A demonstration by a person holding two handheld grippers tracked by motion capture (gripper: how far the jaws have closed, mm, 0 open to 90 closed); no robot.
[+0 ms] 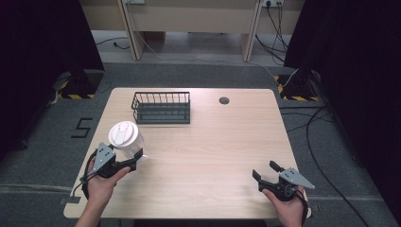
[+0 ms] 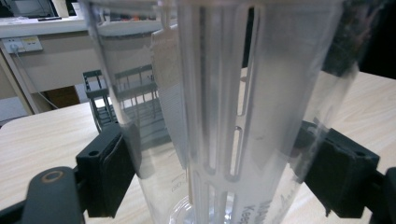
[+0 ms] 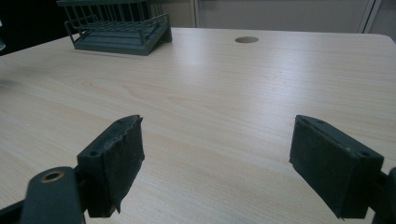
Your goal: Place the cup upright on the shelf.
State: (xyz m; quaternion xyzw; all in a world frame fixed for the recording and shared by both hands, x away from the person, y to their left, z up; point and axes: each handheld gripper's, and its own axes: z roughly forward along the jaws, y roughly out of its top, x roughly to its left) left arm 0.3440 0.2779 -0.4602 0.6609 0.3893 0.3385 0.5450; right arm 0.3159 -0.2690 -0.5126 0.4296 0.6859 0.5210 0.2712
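Jaws of the left gripper (image 1: 135, 160) press their black padded faces against both sides of a clear plastic cup (image 1: 128, 144), a smooth tapered cylinder with a white lid (image 1: 123, 133), standing at the surface's near-left part. Wide apart and holding nothing, the right gripper (image 1: 266, 171) sits near-right. Pale wood-grain surface (image 1: 208, 142) carries a dark wire basket (image 1: 161, 108) at the far side; grey carpet lies around it.
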